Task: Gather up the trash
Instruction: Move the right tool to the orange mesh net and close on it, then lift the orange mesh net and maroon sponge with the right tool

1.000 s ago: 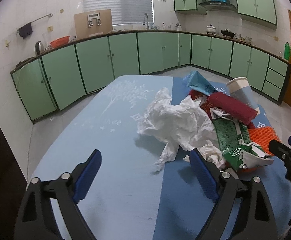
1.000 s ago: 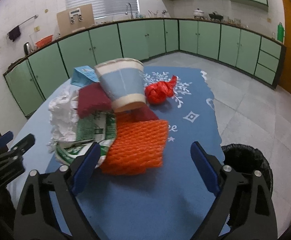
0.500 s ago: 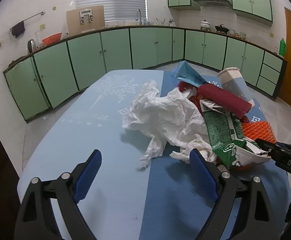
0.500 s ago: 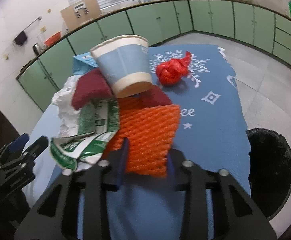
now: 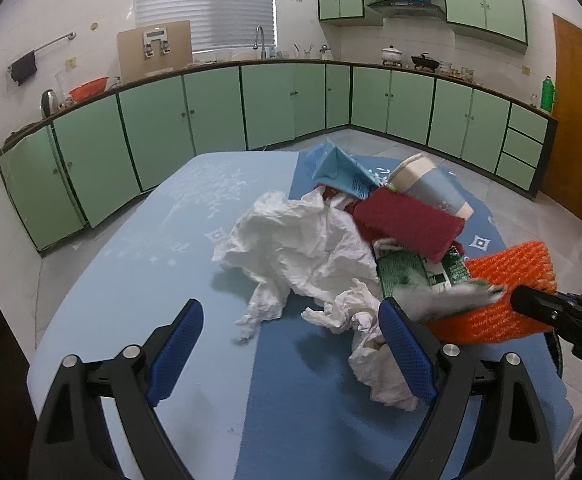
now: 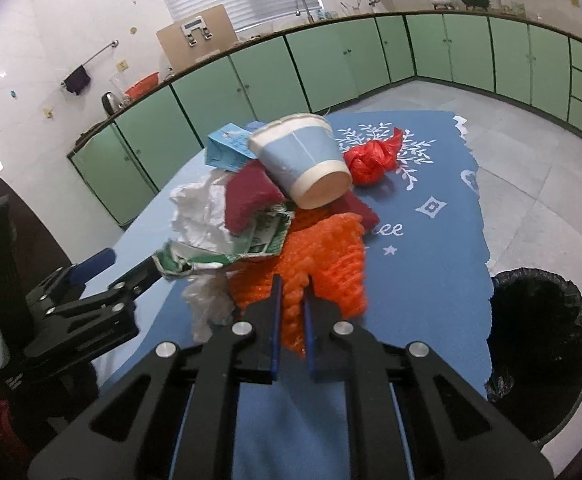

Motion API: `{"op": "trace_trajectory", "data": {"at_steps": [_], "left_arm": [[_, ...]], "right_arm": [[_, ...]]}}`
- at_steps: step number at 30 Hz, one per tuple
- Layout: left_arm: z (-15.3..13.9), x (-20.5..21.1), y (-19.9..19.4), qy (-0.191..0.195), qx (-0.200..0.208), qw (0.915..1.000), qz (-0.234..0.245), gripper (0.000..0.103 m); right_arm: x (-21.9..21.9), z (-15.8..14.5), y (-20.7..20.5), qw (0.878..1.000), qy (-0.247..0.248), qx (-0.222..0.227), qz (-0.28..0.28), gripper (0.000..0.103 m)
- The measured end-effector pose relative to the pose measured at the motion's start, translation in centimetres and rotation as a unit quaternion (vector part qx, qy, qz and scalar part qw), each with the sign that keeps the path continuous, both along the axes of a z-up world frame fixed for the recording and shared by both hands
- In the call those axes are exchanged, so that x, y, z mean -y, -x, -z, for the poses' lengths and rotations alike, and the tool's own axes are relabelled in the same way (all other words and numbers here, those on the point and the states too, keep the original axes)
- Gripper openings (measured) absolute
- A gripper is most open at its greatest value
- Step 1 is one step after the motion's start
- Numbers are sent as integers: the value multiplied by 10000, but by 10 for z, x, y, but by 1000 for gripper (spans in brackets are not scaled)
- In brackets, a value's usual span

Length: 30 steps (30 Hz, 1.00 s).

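Orange foam net (image 6: 331,256), bunched and pinched at its near edge, lies at six o'clock below the tipped paper cup (image 6: 303,160).

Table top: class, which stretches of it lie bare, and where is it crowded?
Bare: the pale-blue half of the table beside the white tissue, and the dark cloth between the orange foam net and bin. Crowded: the pile under the paper cup.

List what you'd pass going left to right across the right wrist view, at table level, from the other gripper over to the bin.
left gripper → crumpled white paper → green and white wrapper → orange foam net, with the right gripper closing on it → blue tablecloth → black-lined trash bin
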<state>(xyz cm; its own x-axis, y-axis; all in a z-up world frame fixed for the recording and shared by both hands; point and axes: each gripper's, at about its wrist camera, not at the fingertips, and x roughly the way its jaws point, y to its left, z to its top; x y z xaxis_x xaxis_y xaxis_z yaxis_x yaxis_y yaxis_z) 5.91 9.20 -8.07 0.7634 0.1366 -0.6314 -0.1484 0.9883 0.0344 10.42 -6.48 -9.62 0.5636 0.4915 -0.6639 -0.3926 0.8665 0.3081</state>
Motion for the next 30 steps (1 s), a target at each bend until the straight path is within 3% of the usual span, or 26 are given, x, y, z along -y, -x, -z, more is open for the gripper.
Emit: {"op": "trace_trajectory", "data": {"at_steps": [10,12,14,16,24,30], "left_arm": [[1,5,6,-19,-6,10000,16,87],[1,7,6,-28,-5,10000,14,87],[0,6,5,-64,24,10000,-11,87],[-2,1,5,-81,66,9999,-78,87],[-7,-18,-8,-108,186,9993,-290,87],[-3,-34,-19,-111,162,9986,-487,87]], "right_arm": [[13,8,19,9993,307,-192,37,9],[16,14,18,9983,482,-285,160,15],[19,13,18,9979,521,-243,309,33],[21,6,16,9979,483,-53,425,41],[-13,-18,-12,9960,540,668,230,56],[-45,-16,-38,9943,691,804,-140,73]]}}
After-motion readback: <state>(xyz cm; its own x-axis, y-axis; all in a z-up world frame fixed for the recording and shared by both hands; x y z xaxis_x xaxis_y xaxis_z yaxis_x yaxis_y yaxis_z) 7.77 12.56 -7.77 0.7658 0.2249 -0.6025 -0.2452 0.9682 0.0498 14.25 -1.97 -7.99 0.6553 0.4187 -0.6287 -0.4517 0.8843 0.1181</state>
